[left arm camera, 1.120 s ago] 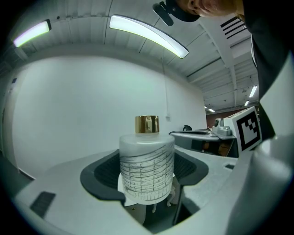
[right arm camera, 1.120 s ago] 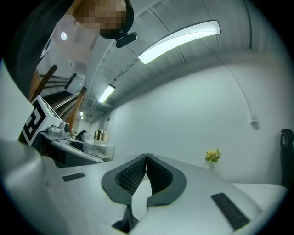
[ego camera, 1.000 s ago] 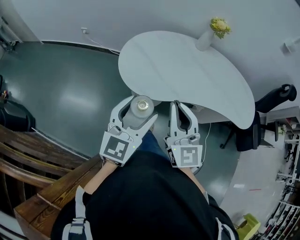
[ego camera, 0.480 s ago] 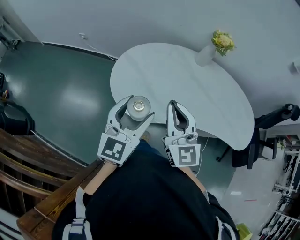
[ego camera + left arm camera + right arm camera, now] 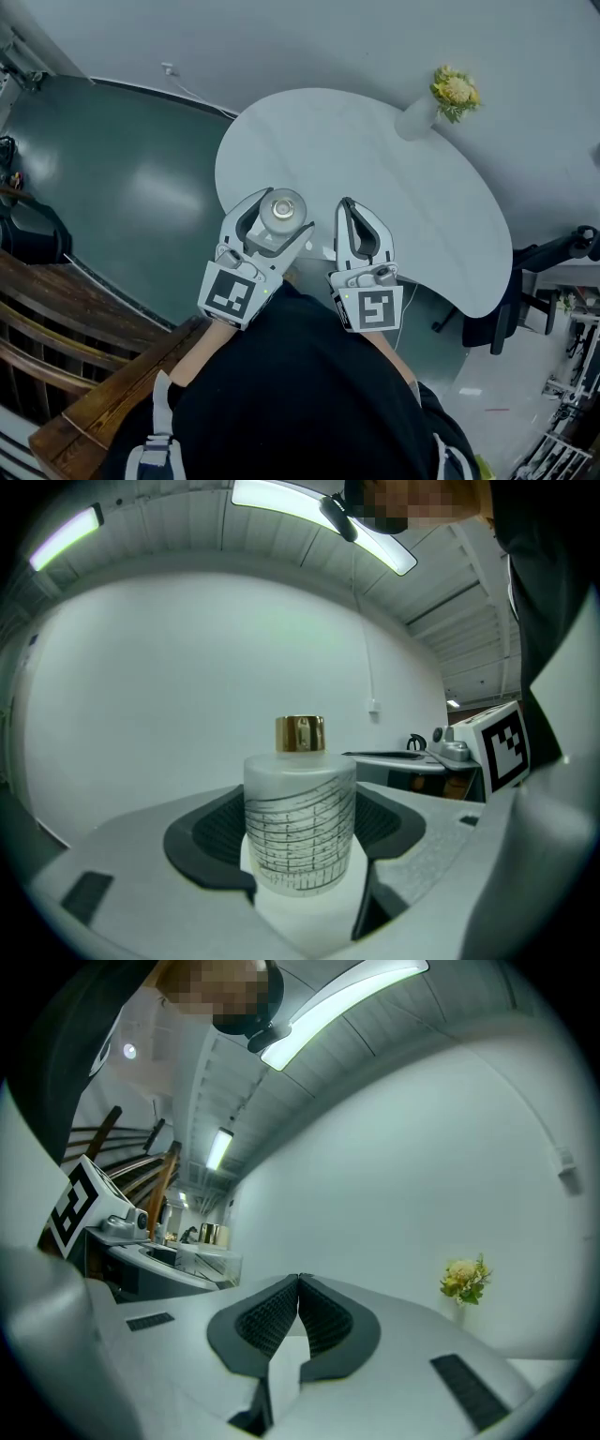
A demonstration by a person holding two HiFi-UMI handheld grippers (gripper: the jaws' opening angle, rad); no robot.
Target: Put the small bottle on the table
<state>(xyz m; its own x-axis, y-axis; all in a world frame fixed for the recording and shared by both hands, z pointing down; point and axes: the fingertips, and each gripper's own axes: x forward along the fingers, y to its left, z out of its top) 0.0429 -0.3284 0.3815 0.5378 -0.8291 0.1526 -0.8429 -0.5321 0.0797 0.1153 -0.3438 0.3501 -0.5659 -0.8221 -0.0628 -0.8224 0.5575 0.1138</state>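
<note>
— Left tool (image 5: 278, 202) first: what has it got?
— It is clamped on the small bottle (image 5: 300, 829). Both jaws press the frosted glass body from either side, low down. The bottle stands upright between them, with fine dark lines over the glass and its gold cap (image 5: 300, 733) rising above the jaws.
— Where is that against the tabletop (image 5: 375, 155)?
— From my head view, the bottle sits over the tabletop's near edge, at the rounded end closest to me. I cannot tell from any view whether its base touches the surface.
— And your other hand?
— My right tool (image 5: 298, 1286) is just beside the left one, on its right, also at that near edge. Its ribbed jaws are pressed together with nothing between them. The two tools are close but not touching.
— Anything else on the white top?
— A pale vase (image 5: 415, 117) with yellowish flowers (image 5: 455, 91) stands at the far side, well apart from both tools and from the bottle. The dark green floor (image 5: 112, 178) lies off to my left.
</note>
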